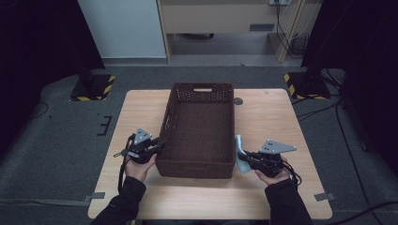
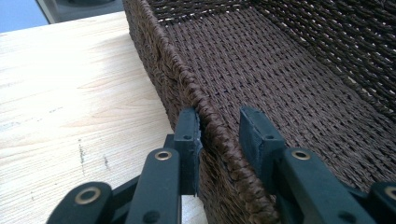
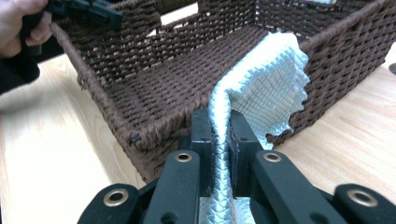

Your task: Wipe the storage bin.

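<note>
On a pale wooden table (image 1: 141, 105), a rectangular basket (image 1: 199, 96) of dark brown woven wicker is seen, with a cut-out handle in its far wall and nothing lying on its ribbed floor. At the left, its near-left rim is straddled by the left gripper (image 2: 219, 130), whose black jaws are parted, one outside the wall and one inside. At the right, a pale, quilted, wavy-edged cloth (image 3: 268, 84) is pinched between the closed jaws of the right gripper (image 3: 219, 128) and is draped against the basket's near-right rim.
</note>
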The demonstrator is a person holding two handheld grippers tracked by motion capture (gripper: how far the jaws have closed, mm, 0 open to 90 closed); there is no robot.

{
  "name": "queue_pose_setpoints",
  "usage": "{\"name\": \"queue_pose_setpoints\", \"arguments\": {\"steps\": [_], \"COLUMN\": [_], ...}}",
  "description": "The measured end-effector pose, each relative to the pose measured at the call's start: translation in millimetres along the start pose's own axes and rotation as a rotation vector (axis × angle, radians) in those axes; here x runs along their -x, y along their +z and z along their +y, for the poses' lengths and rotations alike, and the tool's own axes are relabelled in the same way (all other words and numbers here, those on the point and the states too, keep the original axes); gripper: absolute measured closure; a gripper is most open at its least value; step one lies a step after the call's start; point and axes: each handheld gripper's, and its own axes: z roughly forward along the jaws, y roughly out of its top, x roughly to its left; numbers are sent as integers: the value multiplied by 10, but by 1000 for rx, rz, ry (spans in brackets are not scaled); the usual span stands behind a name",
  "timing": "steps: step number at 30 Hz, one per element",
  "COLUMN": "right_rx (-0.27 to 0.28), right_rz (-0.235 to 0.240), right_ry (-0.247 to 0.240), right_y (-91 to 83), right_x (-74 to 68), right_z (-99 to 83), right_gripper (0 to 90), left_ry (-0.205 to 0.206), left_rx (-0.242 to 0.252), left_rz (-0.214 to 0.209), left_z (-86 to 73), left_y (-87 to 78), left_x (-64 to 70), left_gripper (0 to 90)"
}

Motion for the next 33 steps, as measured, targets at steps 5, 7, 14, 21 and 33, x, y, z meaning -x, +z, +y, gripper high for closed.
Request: {"name": "queue_pose_setpoints", "arguments": {"steps": [5, 7, 14, 21, 33], "right_rx": [-99, -148, -241, -23, -221], "right_rz": [-14, -19, -14, 10, -2], "right_ry": [10, 23, 18, -2, 16], "right_y": [136, 198, 366, -18, 191], "right_x": [37, 47, 2, -41, -165], "right_z": [-137, -192, -294, -52, -352], "right_gripper": [839, 839, 839, 839, 839], "left_ry": [-3, -4, -9, -17, -13], "left_rx": [1, 1, 2, 3, 2], "left_rz": [1, 2, -3, -11, -7], "left_z": [3, 3, -5, -11, -11], "left_y": [1, 4, 7, 9, 7], "left_x": [-11, -30, -33, -41, -37], "left_gripper": [684, 683, 681, 670, 670]}}
